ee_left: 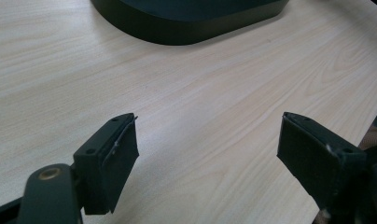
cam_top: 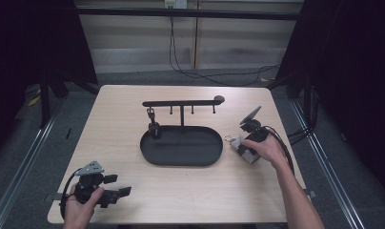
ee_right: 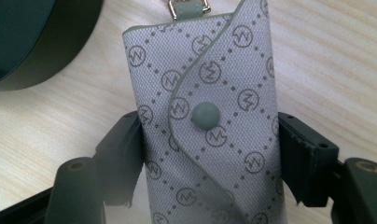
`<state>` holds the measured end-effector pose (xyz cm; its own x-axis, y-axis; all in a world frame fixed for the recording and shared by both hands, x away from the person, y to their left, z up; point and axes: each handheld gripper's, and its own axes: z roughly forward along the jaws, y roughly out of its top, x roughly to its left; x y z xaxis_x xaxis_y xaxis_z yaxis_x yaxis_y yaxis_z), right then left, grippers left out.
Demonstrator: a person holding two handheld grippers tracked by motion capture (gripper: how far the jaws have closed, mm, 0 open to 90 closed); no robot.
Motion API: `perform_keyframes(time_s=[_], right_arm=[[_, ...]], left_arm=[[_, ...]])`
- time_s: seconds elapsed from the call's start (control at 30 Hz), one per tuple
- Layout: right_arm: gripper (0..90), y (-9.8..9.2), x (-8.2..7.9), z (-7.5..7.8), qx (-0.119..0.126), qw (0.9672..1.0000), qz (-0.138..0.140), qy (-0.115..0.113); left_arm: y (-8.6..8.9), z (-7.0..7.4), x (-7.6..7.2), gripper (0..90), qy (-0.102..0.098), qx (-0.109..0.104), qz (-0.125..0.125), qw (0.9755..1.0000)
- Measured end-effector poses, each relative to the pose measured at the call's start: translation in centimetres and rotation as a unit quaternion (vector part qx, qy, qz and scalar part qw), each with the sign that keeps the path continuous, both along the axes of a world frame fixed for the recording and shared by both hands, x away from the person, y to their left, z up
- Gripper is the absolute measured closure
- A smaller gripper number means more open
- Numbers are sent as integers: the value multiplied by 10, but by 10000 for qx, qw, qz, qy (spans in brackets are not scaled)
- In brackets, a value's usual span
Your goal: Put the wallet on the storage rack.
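My right gripper (ee_right: 210, 154) is clamped on the grey key pouch (ee_right: 210, 116) by the table's (cam_top: 190, 191) right edge, circled "M" logos all over it. Left gripper (ee_left: 207, 154) sits open near the front-left corner.

Light wood table (cam_top: 133, 109) — black oval tray (cam_top: 181, 160) centre, grey patterned pouch (cam_top: 243, 149) right.

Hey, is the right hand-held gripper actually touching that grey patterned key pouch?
Touching. The right gripper view shows the right hand-held gripper with both black jaws pressed against the sides of the key pouch, no gap.
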<state>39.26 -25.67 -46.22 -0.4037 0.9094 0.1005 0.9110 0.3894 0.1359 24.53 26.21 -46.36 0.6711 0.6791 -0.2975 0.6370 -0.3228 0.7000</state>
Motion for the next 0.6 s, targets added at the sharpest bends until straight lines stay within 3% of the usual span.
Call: perform_keyframes(time_s=[0.4, 0.6], right_arm=[[305, -8, -4, 10, 168, 9998, -121, -44], [306, -6, -5, 16, 100, 9999, -63, -13]], left_arm=[[0, 1, 1, 199, 3, -42, 10, 10000], [1, 1, 1, 199, 1, -49, 23, 10000]])
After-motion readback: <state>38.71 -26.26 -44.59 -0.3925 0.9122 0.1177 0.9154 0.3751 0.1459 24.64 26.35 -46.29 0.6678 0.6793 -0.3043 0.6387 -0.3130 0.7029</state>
